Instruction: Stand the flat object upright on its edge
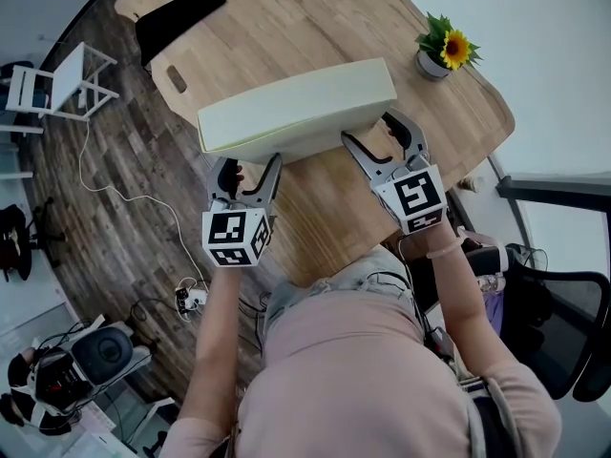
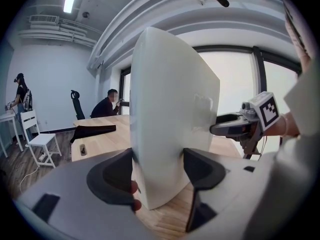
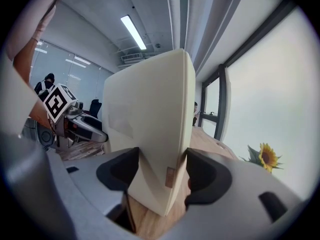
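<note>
Cream and thick like a foam pad, the slab (image 1: 296,113) stands upright on its long edge above the wooden desk (image 1: 315,208), and both claws have hold of it. The left claw (image 1: 250,172) grips the slab's near left end low down; the right claw (image 1: 370,132) grips the near right end at about the same height. From the head view the two claws sit well apart, with the slab's near face spanning the gap between them.

Seen from the left gripper view, the slab (image 2: 170,119) rises straight up out of the left claw (image 2: 159,164), whose jaws are spread wide, one pad against each broad face. Its lower corner hangs just past the jaws, close over the wood; whether it bears on the desk cannot be told. To the right of this claw, the right claw (image 2: 240,126) reaches in to the slab's far end.

The right gripper view gives the same hold mirrored: the slab (image 3: 150,129) is clamped between the widely parted jaws of the right claw (image 3: 162,166), with a small brown tag (image 3: 170,176) on its narrow edge just inside the right-hand jaw. The left claw (image 3: 82,126) shows off to the left.

Beyond the right claw and to its right stands a potted sunflower (image 1: 449,48). Beyond the left claw, far across the desk, lies a black sheet (image 1: 179,15).
</note>
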Motion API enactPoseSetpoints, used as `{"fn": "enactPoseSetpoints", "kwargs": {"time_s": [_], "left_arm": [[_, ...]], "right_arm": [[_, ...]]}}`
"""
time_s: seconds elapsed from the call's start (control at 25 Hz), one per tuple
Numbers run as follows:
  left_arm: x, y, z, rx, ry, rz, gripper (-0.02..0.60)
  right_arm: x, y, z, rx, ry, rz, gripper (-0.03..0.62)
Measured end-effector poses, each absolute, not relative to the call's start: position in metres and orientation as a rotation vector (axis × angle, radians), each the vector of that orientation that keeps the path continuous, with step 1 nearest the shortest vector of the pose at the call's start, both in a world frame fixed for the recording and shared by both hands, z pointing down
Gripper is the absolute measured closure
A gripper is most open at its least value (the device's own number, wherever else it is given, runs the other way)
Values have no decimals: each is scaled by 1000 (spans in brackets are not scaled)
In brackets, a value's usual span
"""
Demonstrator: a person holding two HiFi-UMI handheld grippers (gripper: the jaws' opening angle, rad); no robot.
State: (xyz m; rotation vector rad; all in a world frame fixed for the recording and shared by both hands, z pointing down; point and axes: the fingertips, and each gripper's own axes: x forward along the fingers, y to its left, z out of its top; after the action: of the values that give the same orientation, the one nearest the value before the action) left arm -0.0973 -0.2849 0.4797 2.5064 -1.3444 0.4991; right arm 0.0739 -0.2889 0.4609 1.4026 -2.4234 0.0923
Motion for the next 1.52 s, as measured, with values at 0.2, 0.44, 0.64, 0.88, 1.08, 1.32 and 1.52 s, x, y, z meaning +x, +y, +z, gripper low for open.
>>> {"fn": "enactPoseSetpoints", "kwargs": {"time_s": [0.2, 0.44, 0.64, 0.88, 1.08, 1.32, 1.52], "left_arm": [[-97, -282, 480, 2520, -1351, 492, 284], [-98, -278, 481, 2498, -1408, 489, 285], [-98, -273, 483, 2448, -1461, 468, 285], [-102, -267, 481, 2394, -1521, 439, 285], [-111, -262, 479, 2348, -1607, 458, 285], [-116, -251, 480, 2295, -1676, 461, 285], [-118, -241, 481, 2249, -1707, 438, 287]], "right_arm": [[74, -288, 462, 1407, -2423, 98, 303], [71, -282, 462, 1378, -2437, 108, 292], [69, -277, 463, 1345, -2444, 79, 273], [69, -273, 464, 1326, -2460, 78, 273], [71, -269, 466, 1313, -2478, 100, 273], [75, -265, 468, 1293, -2495, 92, 275], [78, -256, 471, 1270, -2516, 107, 289]]}}
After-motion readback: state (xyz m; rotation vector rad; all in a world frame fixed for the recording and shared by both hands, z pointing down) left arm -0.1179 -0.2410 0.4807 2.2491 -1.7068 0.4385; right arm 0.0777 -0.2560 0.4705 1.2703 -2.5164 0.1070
